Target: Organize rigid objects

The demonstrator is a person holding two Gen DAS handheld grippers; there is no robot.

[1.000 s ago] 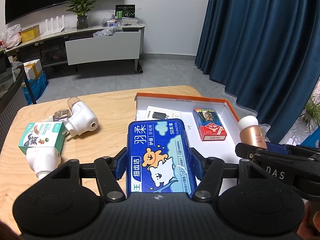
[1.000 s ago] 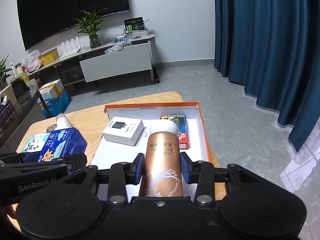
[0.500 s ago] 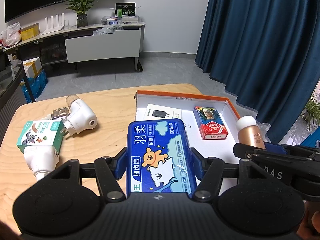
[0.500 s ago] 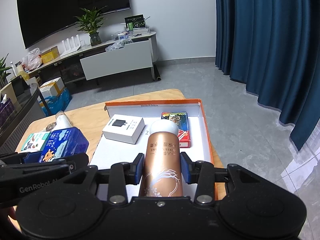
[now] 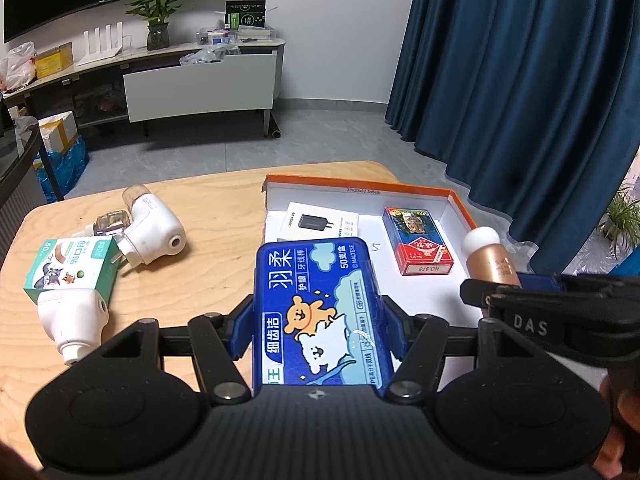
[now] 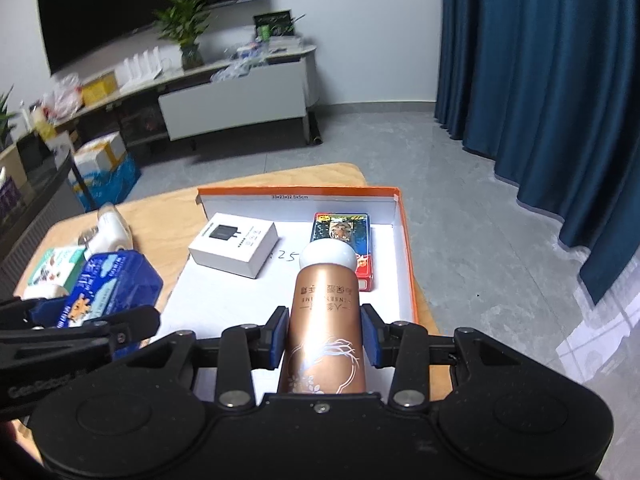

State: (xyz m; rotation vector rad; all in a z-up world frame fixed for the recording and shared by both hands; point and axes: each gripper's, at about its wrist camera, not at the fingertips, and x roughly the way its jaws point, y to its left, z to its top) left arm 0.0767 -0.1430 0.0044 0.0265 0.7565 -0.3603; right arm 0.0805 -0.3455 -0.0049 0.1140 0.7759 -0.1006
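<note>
"DAS" on right tool [image 5: 490,280]

The left gripper [image 5: 316,320] points forward and downward, its 2 blue pads [image 5: 243,330] clamped on the sides of a blue box [image 5: 318,312]. Beside it, the right gripper [image 6: 325,334] tilts down likewise, both pads [image 6: 279,334] pressed against a copper bottle [image 6: 325,320]
</note>
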